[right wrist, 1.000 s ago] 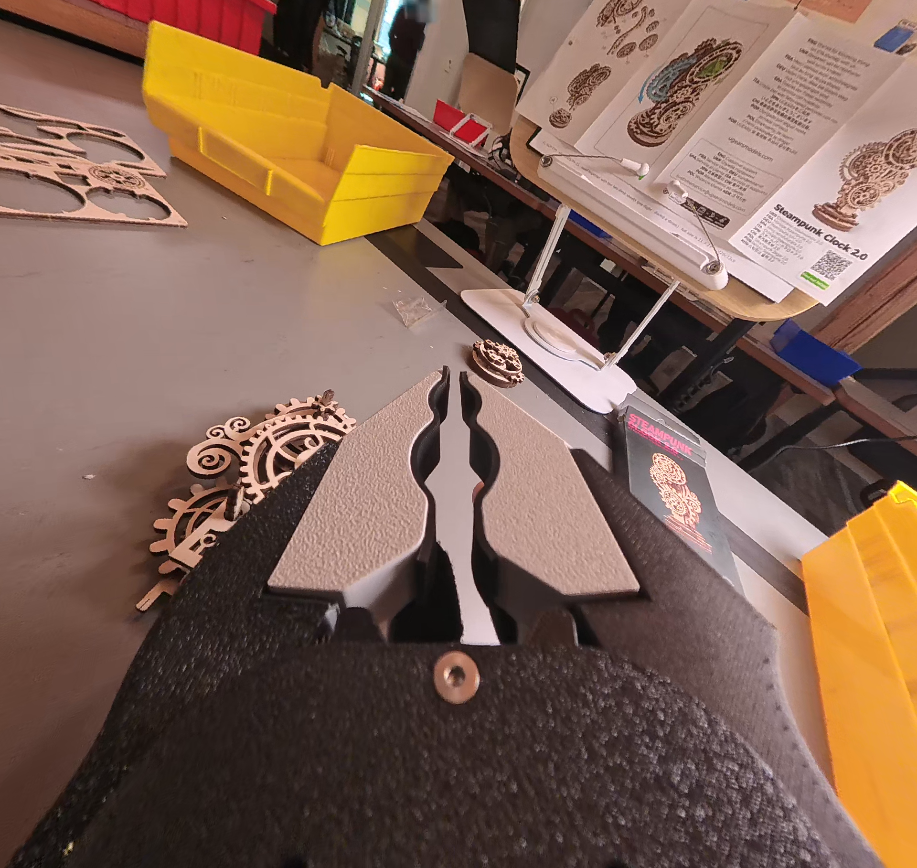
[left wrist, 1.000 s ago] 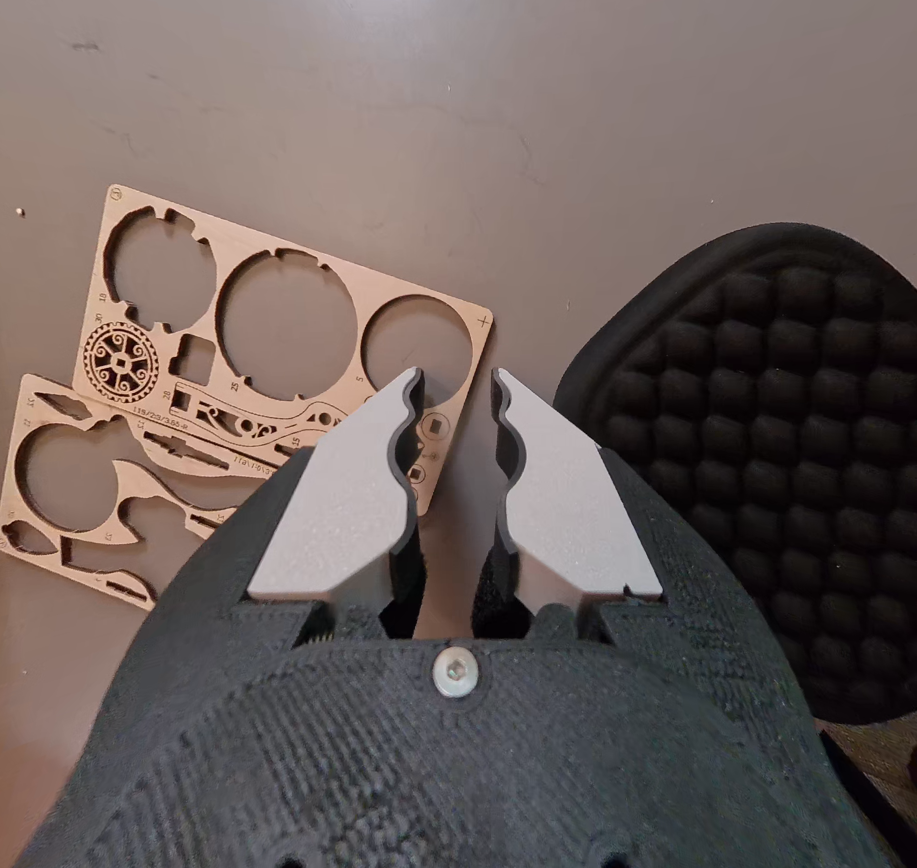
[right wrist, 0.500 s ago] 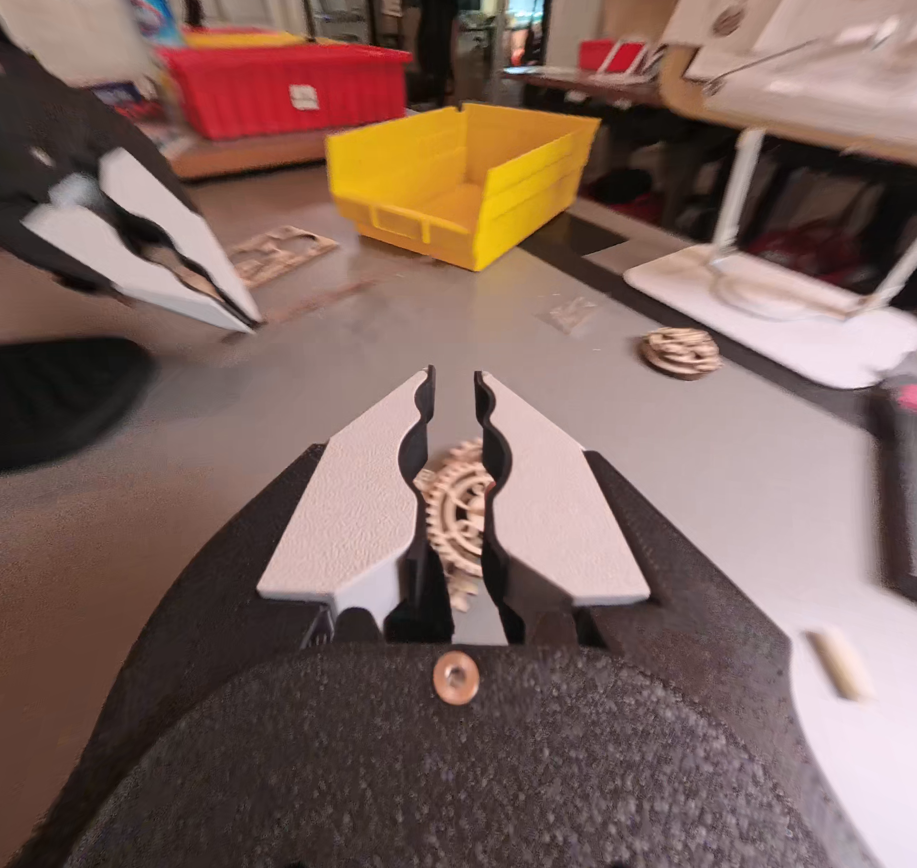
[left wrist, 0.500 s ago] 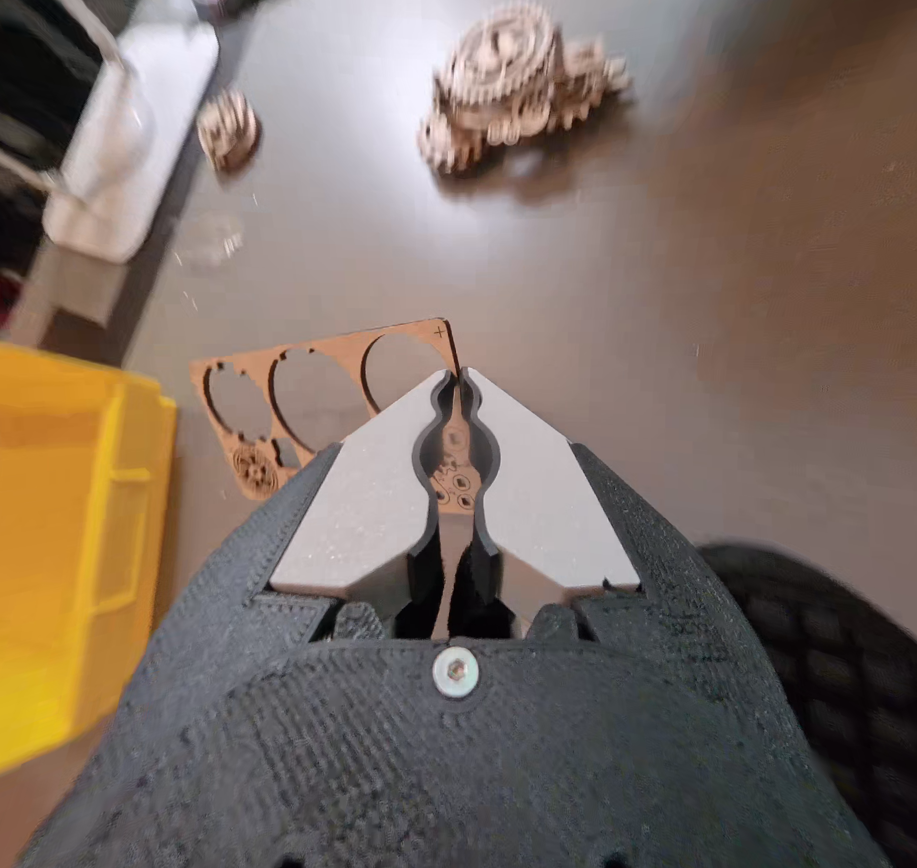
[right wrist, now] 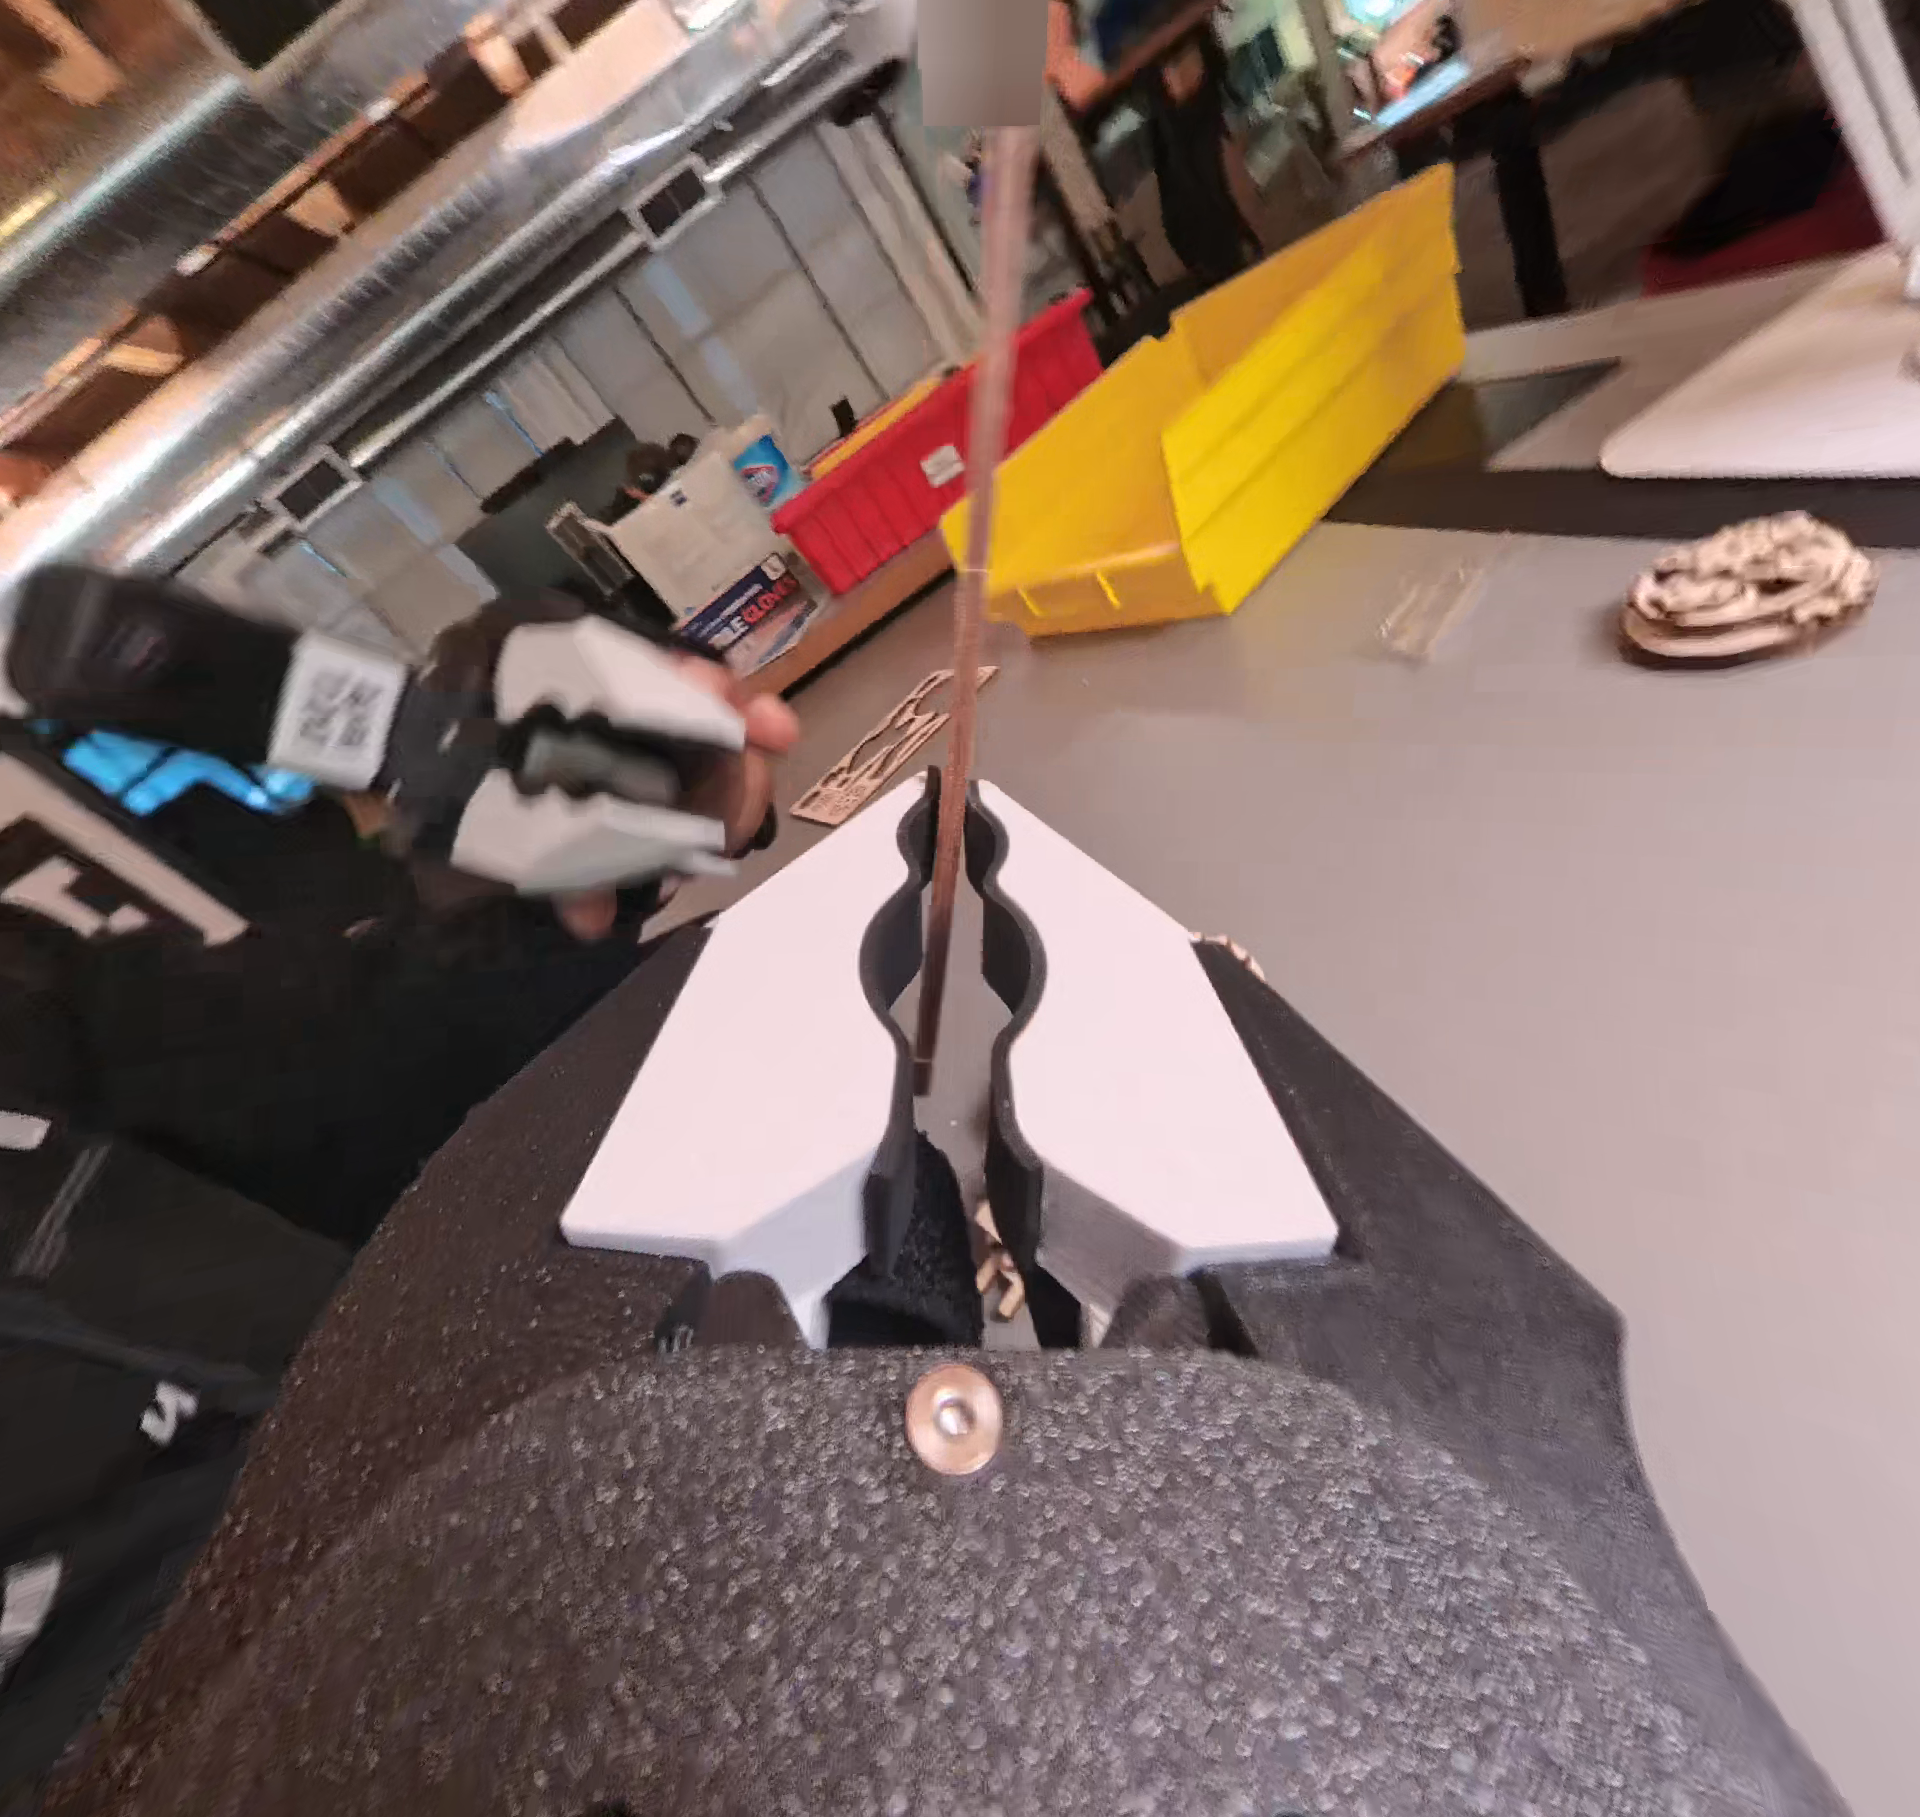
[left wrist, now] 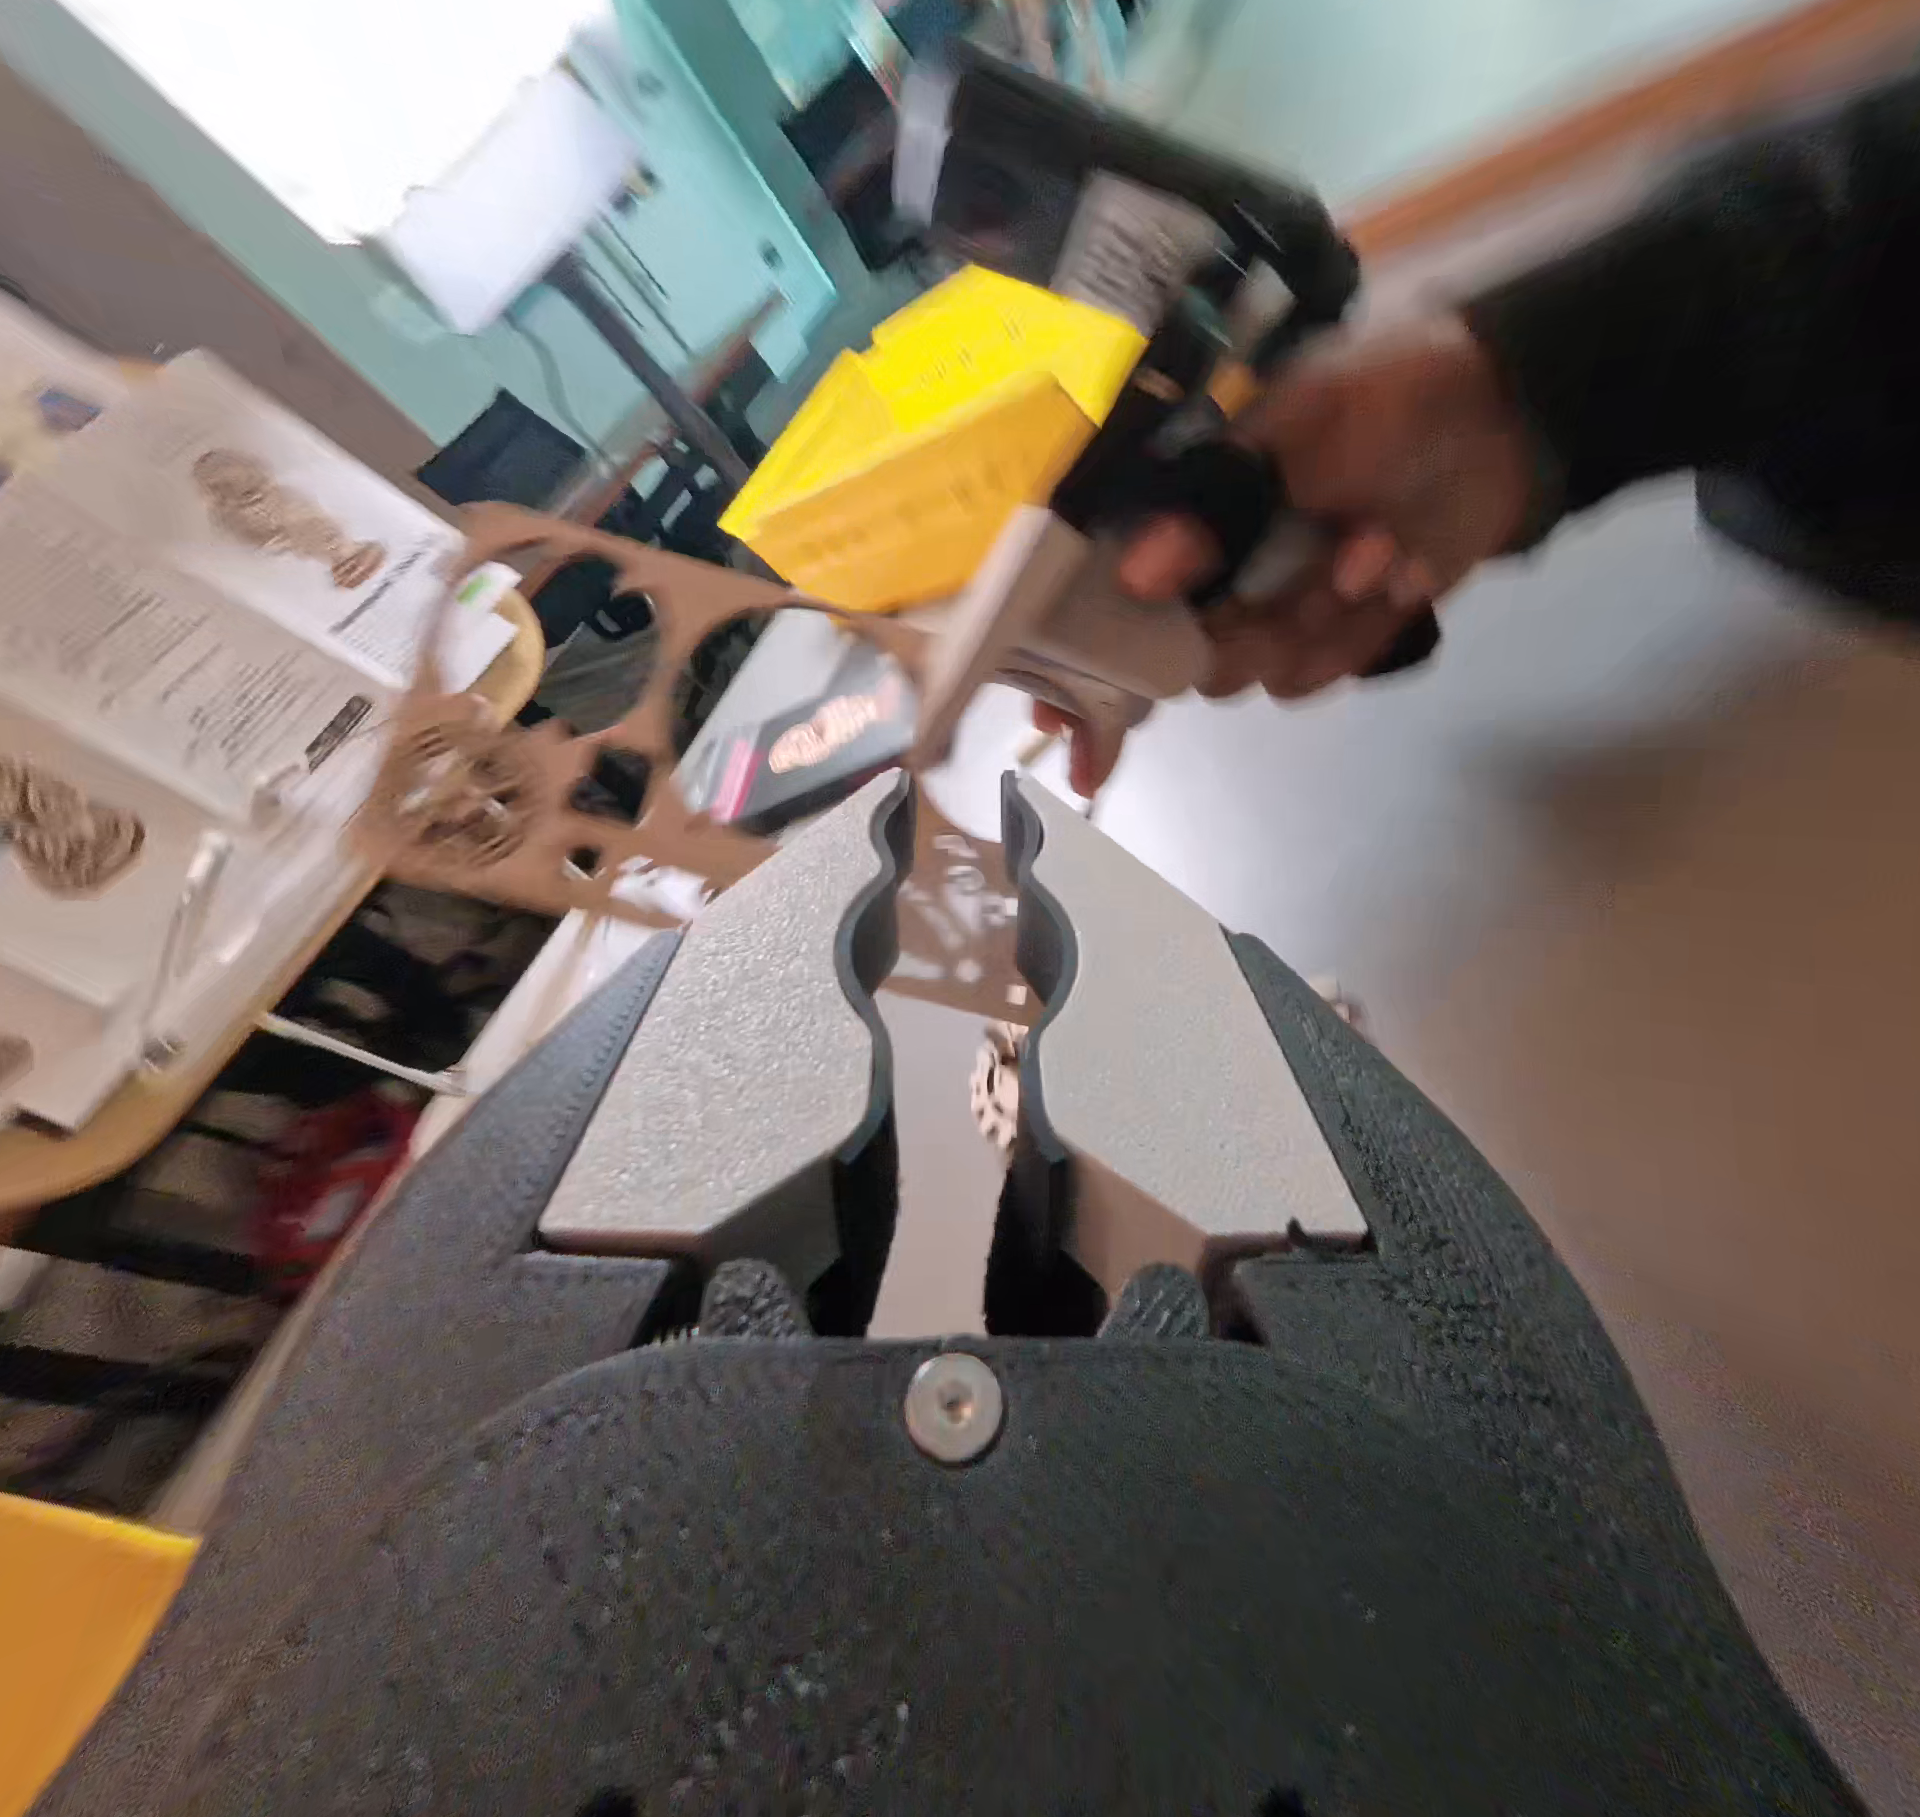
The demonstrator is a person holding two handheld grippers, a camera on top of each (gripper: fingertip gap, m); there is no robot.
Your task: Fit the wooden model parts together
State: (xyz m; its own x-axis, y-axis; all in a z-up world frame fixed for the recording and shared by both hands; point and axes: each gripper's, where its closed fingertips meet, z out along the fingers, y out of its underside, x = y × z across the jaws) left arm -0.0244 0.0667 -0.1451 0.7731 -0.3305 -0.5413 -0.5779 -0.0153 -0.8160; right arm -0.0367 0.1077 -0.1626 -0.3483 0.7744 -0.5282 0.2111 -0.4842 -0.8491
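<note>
My right hand-held gripper [right wrist: 948, 791] pinched the wooden sheet [right wrist: 971, 624] edge-on above the counter [right wrist: 1455, 884]. My left hand-held gripper [left wrist: 956, 791] stood partly open, gripping nothing.

Wooden sheet [right wrist: 971, 624] now in right jaws

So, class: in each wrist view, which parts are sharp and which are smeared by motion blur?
Left wrist view: its own gripper is sharp; the wooden sheet, yellow bin and hand are smeared. Right wrist view: gripper and sheet edge crisp; far gripper and background blurred.
</note>
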